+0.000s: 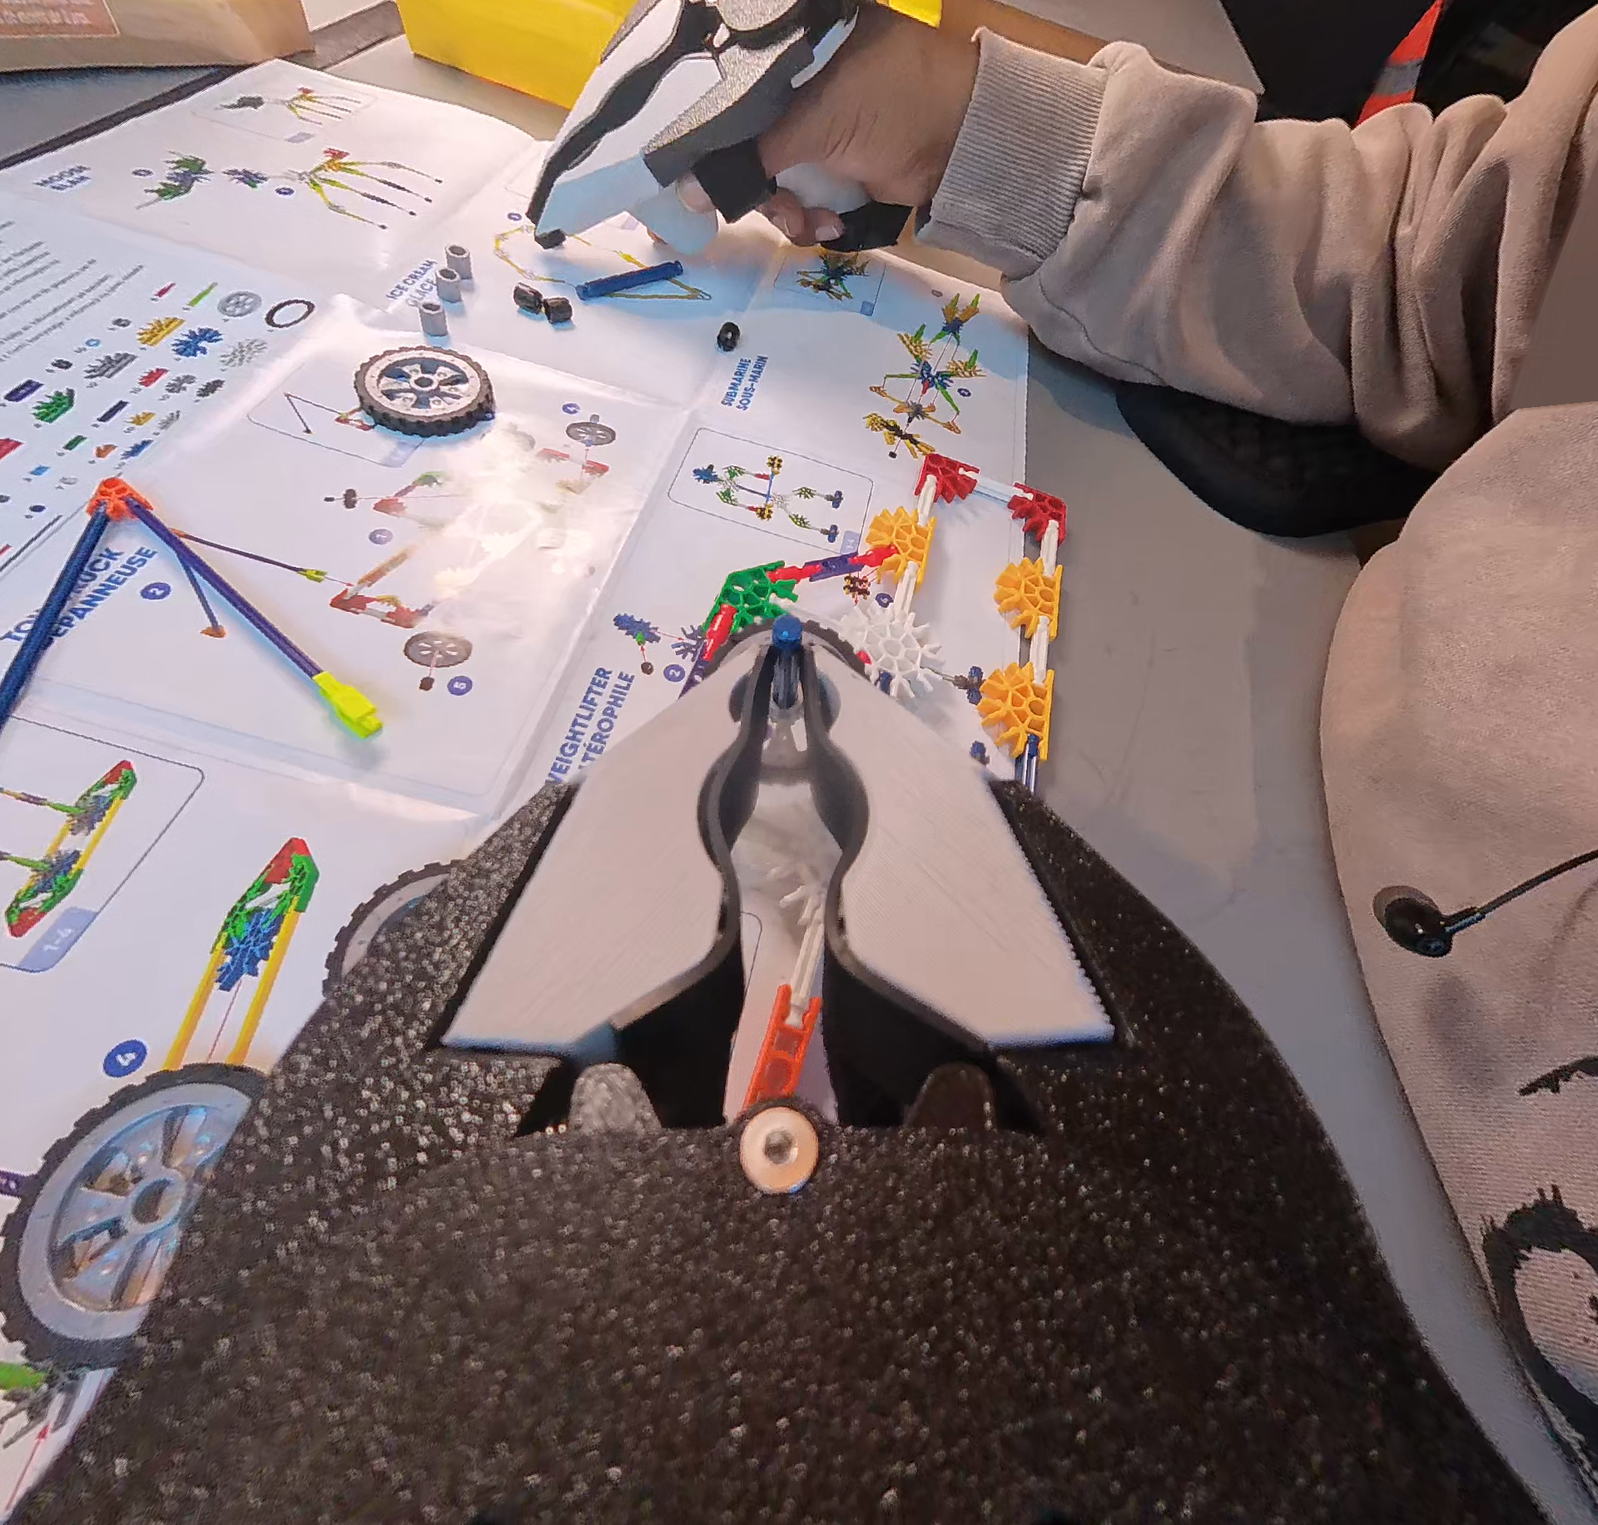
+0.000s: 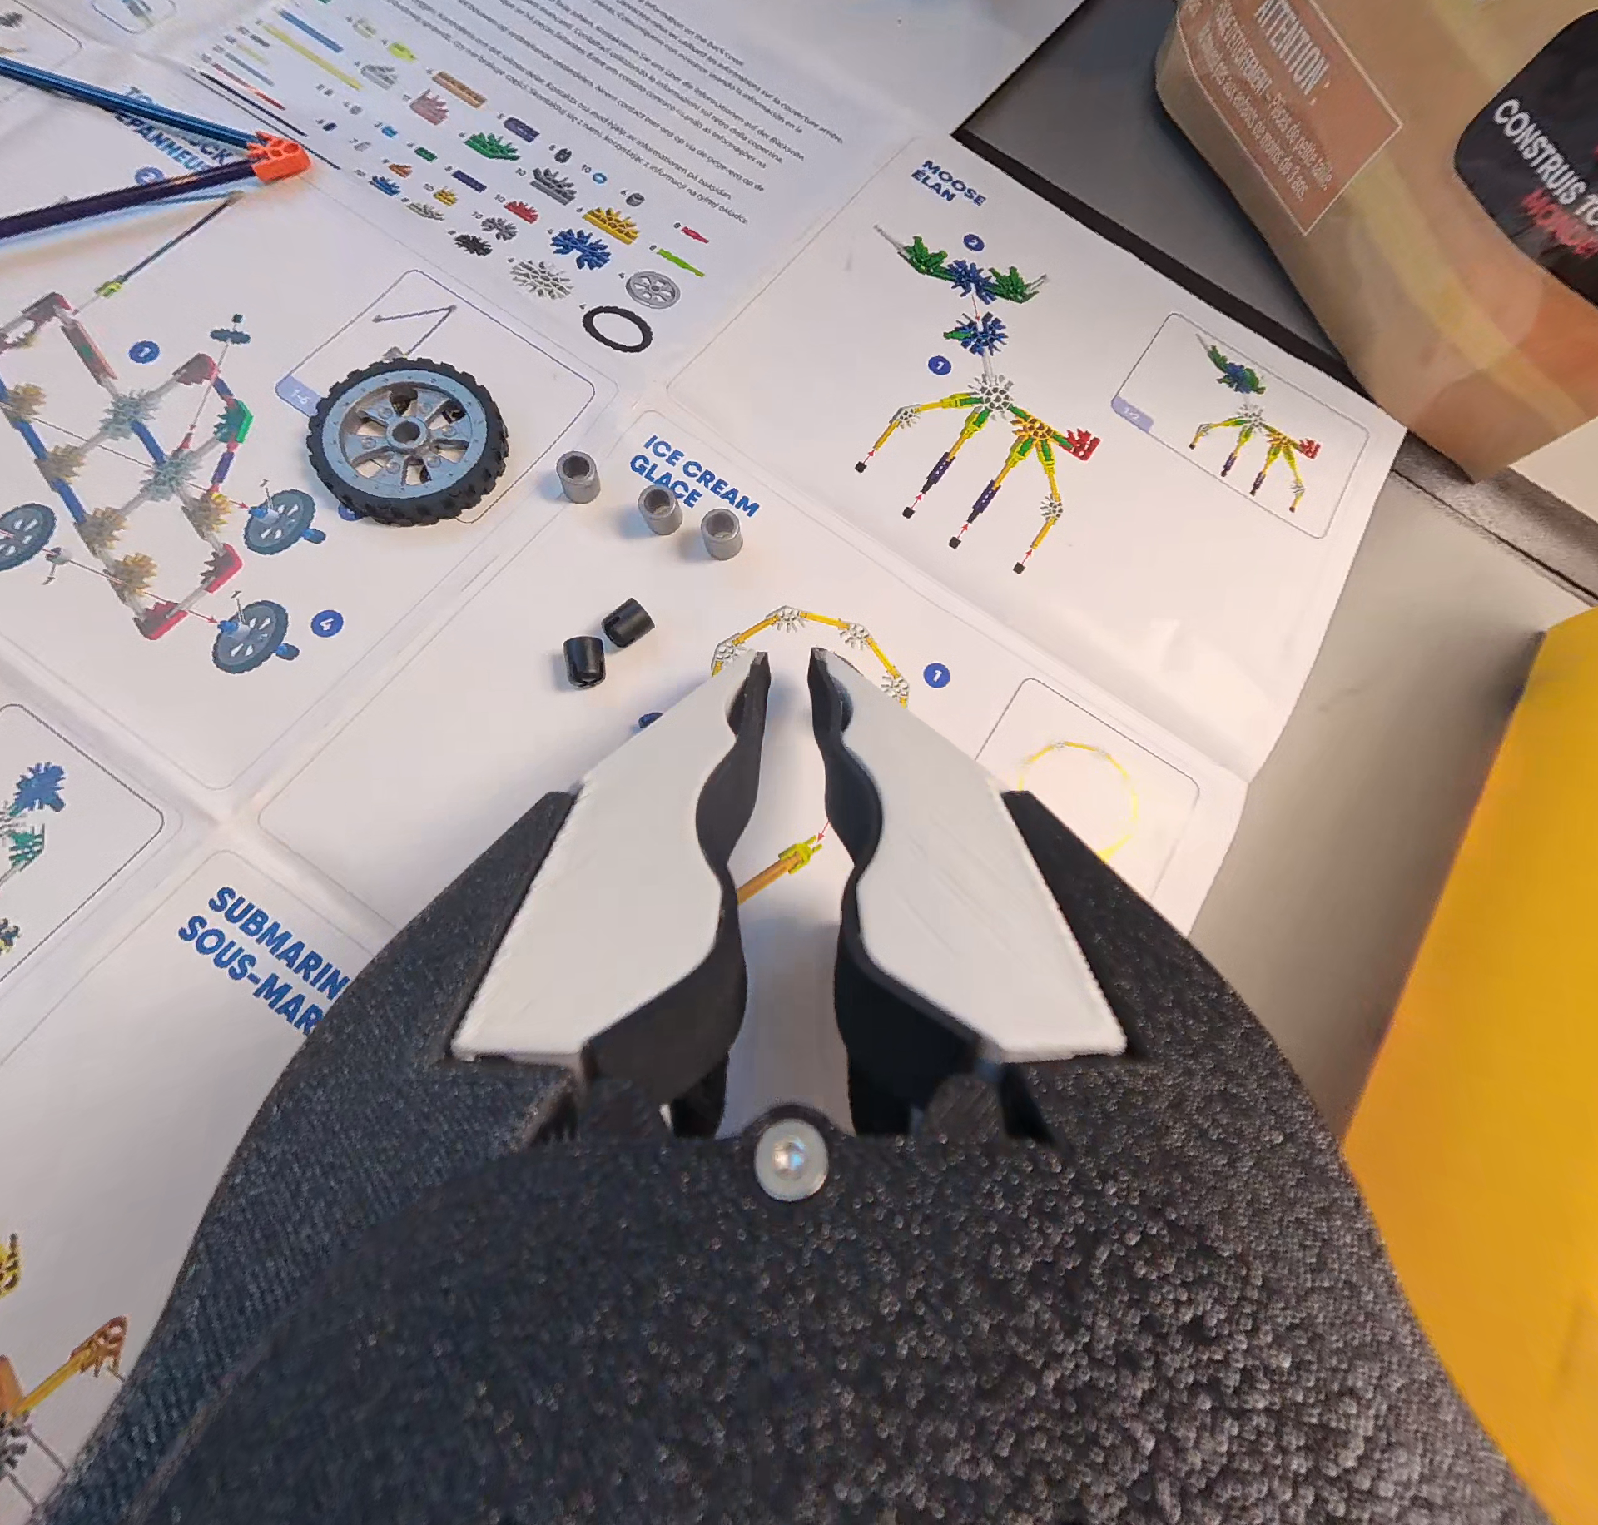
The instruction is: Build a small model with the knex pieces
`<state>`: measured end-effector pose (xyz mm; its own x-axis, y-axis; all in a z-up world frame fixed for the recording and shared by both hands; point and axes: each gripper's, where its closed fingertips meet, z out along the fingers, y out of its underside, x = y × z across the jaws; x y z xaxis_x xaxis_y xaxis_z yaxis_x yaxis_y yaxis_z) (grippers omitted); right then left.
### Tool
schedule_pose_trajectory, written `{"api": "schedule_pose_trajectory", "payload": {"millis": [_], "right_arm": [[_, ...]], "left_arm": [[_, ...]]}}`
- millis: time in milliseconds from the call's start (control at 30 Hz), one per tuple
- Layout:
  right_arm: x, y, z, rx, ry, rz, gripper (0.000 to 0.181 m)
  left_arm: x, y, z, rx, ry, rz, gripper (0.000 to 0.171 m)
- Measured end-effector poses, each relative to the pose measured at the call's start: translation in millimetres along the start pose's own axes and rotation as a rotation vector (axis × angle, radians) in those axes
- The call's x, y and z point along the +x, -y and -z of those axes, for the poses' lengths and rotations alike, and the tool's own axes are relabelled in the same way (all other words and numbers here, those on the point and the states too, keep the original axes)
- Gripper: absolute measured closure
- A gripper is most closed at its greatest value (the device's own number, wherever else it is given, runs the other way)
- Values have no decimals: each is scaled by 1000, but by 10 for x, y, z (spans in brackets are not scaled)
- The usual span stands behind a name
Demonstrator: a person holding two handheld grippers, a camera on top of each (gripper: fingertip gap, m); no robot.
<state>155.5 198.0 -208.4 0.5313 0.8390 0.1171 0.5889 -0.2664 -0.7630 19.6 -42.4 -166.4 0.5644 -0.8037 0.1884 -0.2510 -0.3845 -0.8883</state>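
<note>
My left gripper (image 1: 783, 653) has its jaws closed narrowly on a short dark-blue rod (image 1: 785, 649), whose rounded blue end pokes out just past the tips. Right behind that rod sits a built frame (image 1: 977, 601) of red corner pieces, yellow and white snowflake connectors and white rods, lying on the instruction sheet (image 1: 536, 619) near the sheet's edge; a green connector (image 1: 751, 591) is just beside my tips. Under my jaws I can make out an orange piece (image 1: 789, 1042) with a white rod, though I cannot tell if it joins the frame. A loose grey wheel (image 1: 424, 389) lies farther off on the sheet, and two long blue rods meet at an orange connector (image 1: 117, 497) to the side, one ending in a lime clip (image 1: 346, 702).

My right gripper (image 2: 789, 662) hangs over the sheet (image 2: 1124, 601) with its jaws slightly apart and nothing between them. Nearest to it are two small black spacers (image 2: 605, 645), just beside the tips; three grey spacers (image 2: 661, 508) lie a little beyond, then the wheel (image 2: 406, 441). A yellow bin (image 2: 1487, 1051) stands at the desk (image 2: 1280, 878) edge, with a brown box (image 2: 1349, 212) behind.
</note>
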Motion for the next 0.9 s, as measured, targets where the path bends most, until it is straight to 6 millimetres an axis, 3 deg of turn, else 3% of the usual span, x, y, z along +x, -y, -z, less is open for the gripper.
{"api": "schedule_pose_trajectory", "payload": {"millis": [333, 500, 633, 800, 900], "right_arm": [[-3, -17, 8, -8, 13, -6, 169], [118, 65, 92, 43, -6, -79, 164], [238, -28, 81, 6, -46, -138, 162], [156, -90, 31, -38, -17, -105, 158], [187, -118, 12, -67, -55, -54, 168]], "left_arm": [[5, -92, -45, -55, 28, -54, 167], [19, -99, -39, -60, 19, -54, 167], [39, -114, -45, -68, 7, -57, 167], [54, -134, -58, -79, 3, -65, 166], [60, -151, -69, -87, 5, -72, 166]]}}
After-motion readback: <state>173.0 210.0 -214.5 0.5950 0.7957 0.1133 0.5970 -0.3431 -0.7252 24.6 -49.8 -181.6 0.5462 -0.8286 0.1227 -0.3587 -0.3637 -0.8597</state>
